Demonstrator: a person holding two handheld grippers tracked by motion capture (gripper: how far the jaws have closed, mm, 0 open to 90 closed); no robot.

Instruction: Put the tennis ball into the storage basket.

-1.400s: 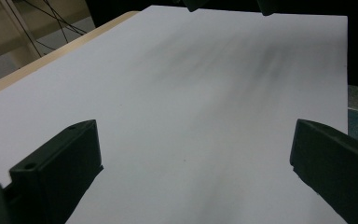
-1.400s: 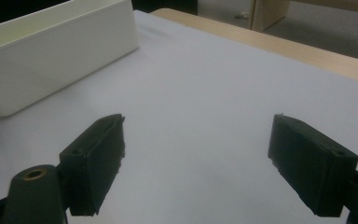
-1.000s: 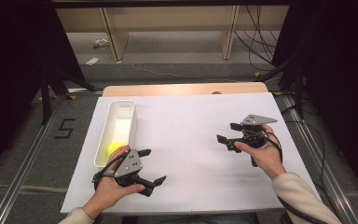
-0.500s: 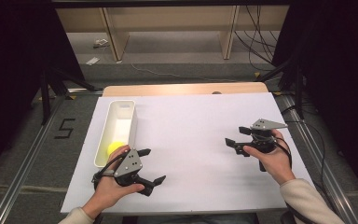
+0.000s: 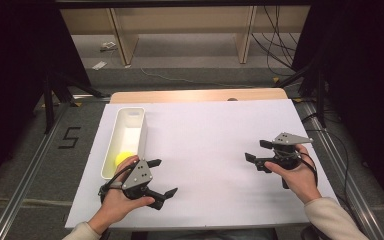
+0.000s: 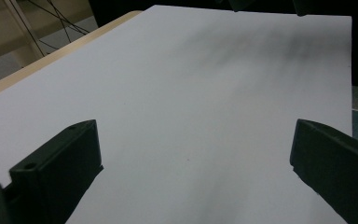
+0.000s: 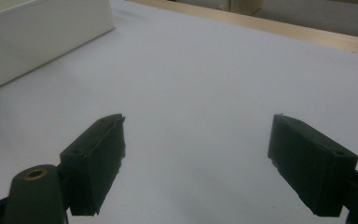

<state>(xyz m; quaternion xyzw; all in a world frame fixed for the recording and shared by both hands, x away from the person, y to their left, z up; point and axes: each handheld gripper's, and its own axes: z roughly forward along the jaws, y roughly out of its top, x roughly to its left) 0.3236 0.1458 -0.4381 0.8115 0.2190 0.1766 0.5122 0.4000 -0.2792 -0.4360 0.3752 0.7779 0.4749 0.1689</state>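
Grippers at rest over a white table cover, both with jaws spread and nothing between them. Left gripper (image 5: 159,177) sits near the front left corner of the tabletop (image 5: 215,150), just beside the near end of a long white tray (image 5: 111,142) that runs along the left edge. Inside the tray, at its near end, lies a yellow ball (image 5: 122,160), loose and untouched by either tool. Right gripper (image 5: 256,153) hovers near the right edge, well apart from the tray, its jaws pointing toward the middle; in the right gripper view the tray wall (image 7: 42,37) appears far off at upper left. Judged from this layout, the ball already rests in the tray, so the placing seems done and only withdrawal remains; alternatively a pick-up has not yet begun. Nothing lies on the cover between the grippers and the tray. Wooden shelving (image 5: 180,30) and cables (image 5: 275,50) stand beyond the far edge, clear of the work.
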